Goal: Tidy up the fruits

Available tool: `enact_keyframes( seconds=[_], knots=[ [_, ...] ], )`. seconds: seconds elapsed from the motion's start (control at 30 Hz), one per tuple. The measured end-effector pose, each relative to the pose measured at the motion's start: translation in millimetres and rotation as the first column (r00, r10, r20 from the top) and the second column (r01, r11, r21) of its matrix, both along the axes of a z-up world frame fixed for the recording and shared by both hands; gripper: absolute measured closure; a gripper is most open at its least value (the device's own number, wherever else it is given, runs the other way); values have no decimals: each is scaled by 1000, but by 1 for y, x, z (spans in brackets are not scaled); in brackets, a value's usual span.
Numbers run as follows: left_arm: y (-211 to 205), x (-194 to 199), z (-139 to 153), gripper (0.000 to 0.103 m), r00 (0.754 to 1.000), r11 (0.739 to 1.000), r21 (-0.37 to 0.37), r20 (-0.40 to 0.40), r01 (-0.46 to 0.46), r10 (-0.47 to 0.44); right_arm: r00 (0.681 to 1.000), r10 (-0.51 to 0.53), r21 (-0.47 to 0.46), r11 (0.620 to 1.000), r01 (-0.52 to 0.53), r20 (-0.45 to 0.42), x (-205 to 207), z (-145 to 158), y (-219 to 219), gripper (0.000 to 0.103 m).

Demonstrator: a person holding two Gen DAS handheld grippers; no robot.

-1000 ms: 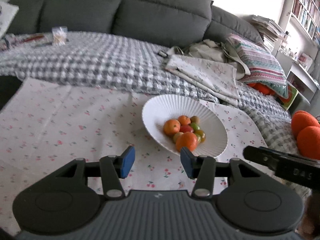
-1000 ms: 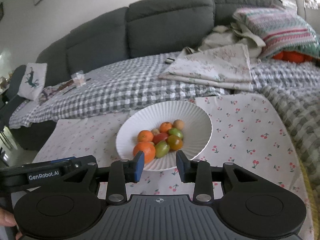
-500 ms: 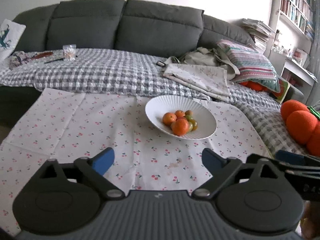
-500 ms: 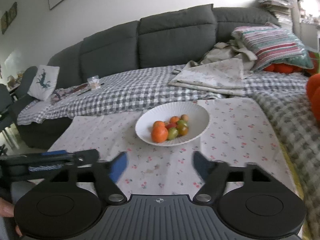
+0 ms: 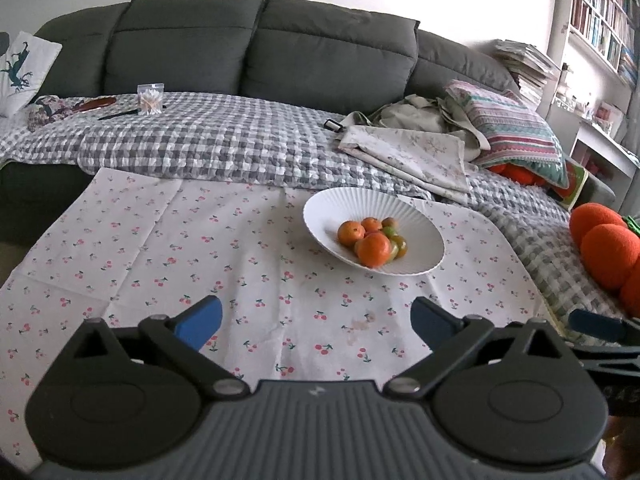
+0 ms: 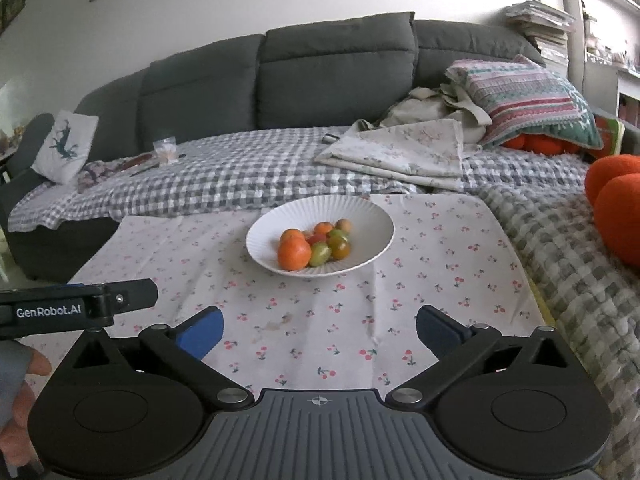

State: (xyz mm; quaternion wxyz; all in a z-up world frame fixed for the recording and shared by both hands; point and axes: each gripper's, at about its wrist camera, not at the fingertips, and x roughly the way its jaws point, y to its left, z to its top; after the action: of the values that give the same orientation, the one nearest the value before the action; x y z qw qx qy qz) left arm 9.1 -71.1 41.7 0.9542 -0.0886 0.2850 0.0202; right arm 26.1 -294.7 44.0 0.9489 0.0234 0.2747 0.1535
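White and ribbed, the bowl (image 5: 420,236) sits right of centre in my left view and near centre in my right view (image 6: 376,220), resting on the cherry-print cloth (image 5: 160,248) that covers the tabletop. Inside it the fruits (image 5: 373,240) lie bunched and touching: a large orange mandarin (image 5: 373,249) at the near side, a second mandarin (image 5: 351,233) just behind it to the left, a smaller orange one at the back, and green and reddish tomatoes (image 6: 329,249) pressed in beside them.

My left jaws (image 5: 316,318) are spread wide with nothing between the blue pads (image 5: 199,320), hanging over bare cloth at the bottom of the frame, well apart from the bowl. My right jaws (image 6: 320,330) are spread just as wide and hold nothing, also low in their frame and short of the bowl.

Beyond the cloth runs a grey checked blanket (image 5: 224,140) with a dark grey sofa (image 5: 260,44) behind it. A striped cushion (image 6: 524,100) sits at the upper right, and orange plush shapes (image 5: 604,248) fill the right edge.
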Motion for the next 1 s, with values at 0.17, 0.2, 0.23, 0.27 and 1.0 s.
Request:
enact_keyframes(
  seconds=[0.17, 0.2, 0.23, 0.27, 1.0],
  knots=[
    [-3, 1, 0, 2, 1000, 1000, -6, 5, 20, -20, 1000, -11, -12, 1000, 10, -9, 2, -3, -1, 0],
    [-3, 0, 0, 2, 1000, 1000, -10, 6, 22, -22, 1000, -11, -12, 1000, 11, -13, 3, -3, -1, 0],
    [-3, 0, 0, 2, 1000, 1000, -14, 10, 20, -20, 1000, -11, -12, 1000, 11, -15, 3, -4, -1, 0],
    [-2, 0, 1, 1, 1000, 1000, -15, 12, 16, -15, 1000, -10, -13, 1000, 9, -16, 3, -4, -1, 0],
    [-2, 3, -1, 1, 1000, 1000, -21, 5, 15, -15, 1000, 5, -19, 1000, -5, -17, 3, -4, 0, 0]
  ],
)
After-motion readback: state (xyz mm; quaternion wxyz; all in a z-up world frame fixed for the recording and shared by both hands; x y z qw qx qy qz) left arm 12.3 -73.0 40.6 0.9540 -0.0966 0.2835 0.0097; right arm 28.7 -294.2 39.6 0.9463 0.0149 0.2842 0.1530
